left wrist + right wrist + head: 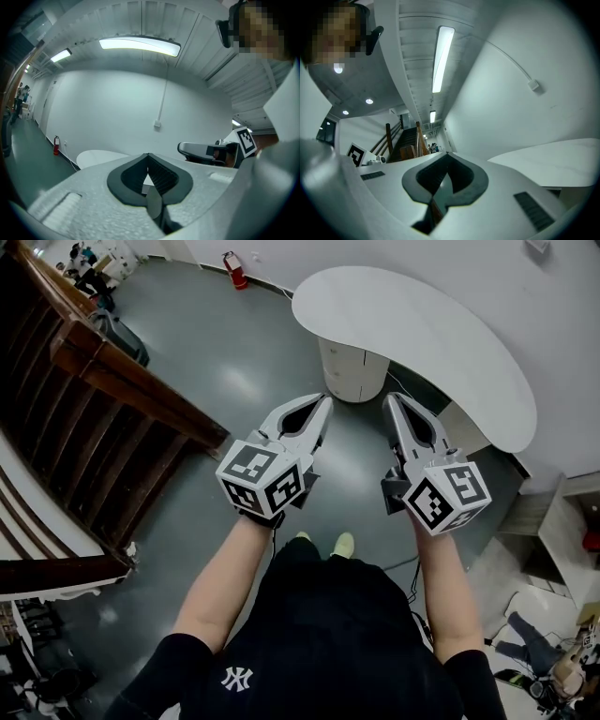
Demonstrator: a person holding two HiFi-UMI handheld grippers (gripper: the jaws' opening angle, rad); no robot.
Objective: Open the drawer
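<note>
The left claw (pixel 323 401) and right claw (pixel 392 399) are held side by side above the grey floor (pixel 216 362), both closed tight and holding nothing. The drawer unit (pixel 349 371) stands ahead under the curved white worktop (pixel 422 324), apart from both
</note>
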